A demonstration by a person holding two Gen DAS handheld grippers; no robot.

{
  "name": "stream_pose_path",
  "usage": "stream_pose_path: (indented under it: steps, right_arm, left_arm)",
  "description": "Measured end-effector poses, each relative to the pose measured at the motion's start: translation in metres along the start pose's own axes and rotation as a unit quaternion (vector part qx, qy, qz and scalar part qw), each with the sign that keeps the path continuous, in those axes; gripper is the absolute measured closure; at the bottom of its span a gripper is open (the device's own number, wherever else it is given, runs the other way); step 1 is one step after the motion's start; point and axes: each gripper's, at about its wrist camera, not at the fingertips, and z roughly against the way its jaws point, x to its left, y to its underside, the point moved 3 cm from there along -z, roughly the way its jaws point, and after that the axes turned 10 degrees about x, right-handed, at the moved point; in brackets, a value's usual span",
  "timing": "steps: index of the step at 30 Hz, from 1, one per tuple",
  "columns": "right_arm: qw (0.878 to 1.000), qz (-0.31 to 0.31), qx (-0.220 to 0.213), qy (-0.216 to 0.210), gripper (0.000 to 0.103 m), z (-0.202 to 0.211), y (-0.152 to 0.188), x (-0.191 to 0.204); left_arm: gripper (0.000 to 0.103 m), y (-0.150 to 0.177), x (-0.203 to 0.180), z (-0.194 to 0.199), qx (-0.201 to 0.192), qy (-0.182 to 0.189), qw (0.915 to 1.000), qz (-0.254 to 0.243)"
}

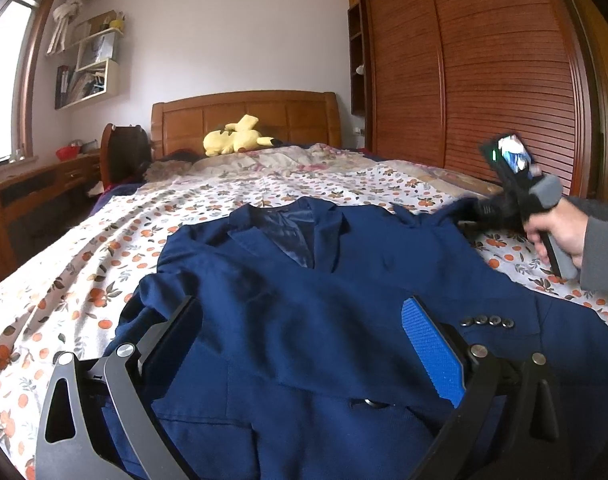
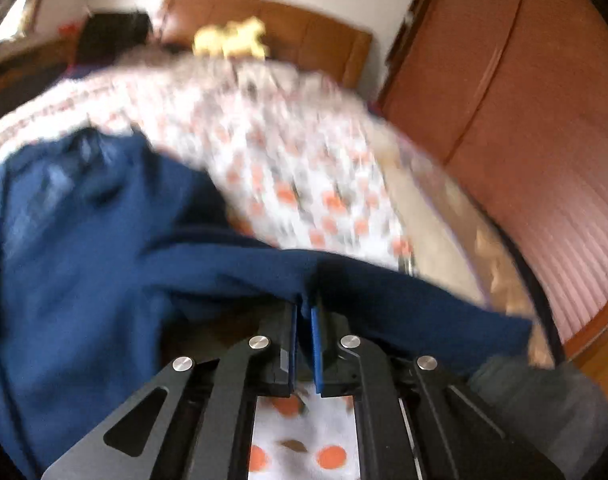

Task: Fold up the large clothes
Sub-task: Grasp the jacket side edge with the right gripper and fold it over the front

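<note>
A navy blue suit jacket lies front up on the bed, collar toward the headboard, with several buttons on a cuff at the right. My left gripper hovers over its lower part, open, the fingers standing wide apart above the cloth. In the blurred right wrist view my right gripper is shut on a pinched fold of the jacket. The left wrist view shows that right gripper at the jacket's far right shoulder, held by a hand in a grey sleeve.
The bed is covered by a white sheet with an orange fruit print. A yellow plush toy lies by the wooden headboard. A slatted wooden wardrobe stands close on the right, a desk on the left.
</note>
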Motion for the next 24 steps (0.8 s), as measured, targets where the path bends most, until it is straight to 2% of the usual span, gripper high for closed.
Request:
stream_pose_path:
  steps: [3, 6, 8, 10, 12, 14, 16, 18, 24]
  right_arm:
    - [0.999, 0.026, -0.039, -0.023, 0.098, 0.033, -0.020, 0.025]
    - [0.995, 0.056, -0.056, -0.061, 0.098, 0.060, -0.031, 0.053]
    - [0.992, 0.078, -0.055, -0.084, 0.098, 0.072, -0.032, 0.071]
    - [0.988, 0.096, -0.037, -0.115, 0.097, 0.077, -0.026, 0.088]
    - [0.987, 0.096, -0.024, -0.126, 0.097, 0.077, -0.015, 0.099]
    - [0.986, 0.093, -0.004, -0.136, 0.092, 0.077, 0.000, 0.102]
    - [0.986, 0.090, 0.016, -0.142, 0.076, 0.075, 0.011, 0.102]
    - [0.985, 0.089, 0.025, -0.146, 0.066, 0.078, 0.021, 0.099]
    - [0.990, 0.056, 0.022, -0.130, 0.065, 0.105, 0.026, 0.066]
  left_arm:
    - [0.003, 0.000, 0.003, -0.001, 0.001, 0.003, 1.0000, 0.004]
    - [0.003, 0.000, 0.004, -0.002, 0.001, 0.003, 1.0000, 0.005]
    - [0.003, 0.000, 0.004, -0.002, 0.001, 0.003, 1.0000, 0.004]
    - [0.003, 0.000, 0.003, -0.002, 0.001, 0.003, 1.0000, 0.003]
    - [0.003, 0.000, 0.003, -0.002, 0.001, 0.003, 1.0000, 0.000]
    - [0.003, 0.000, 0.002, -0.002, 0.001, 0.002, 1.0000, -0.002]
    - [0.003, 0.000, 0.001, -0.003, 0.002, 0.003, 1.0000, -0.003]
    - [0.003, 0.000, 0.002, -0.002, 0.004, 0.007, 1.0000, -0.003]
    - [0.003, 0.001, 0.001, 0.003, 0.027, 0.027, 0.9992, -0.012]
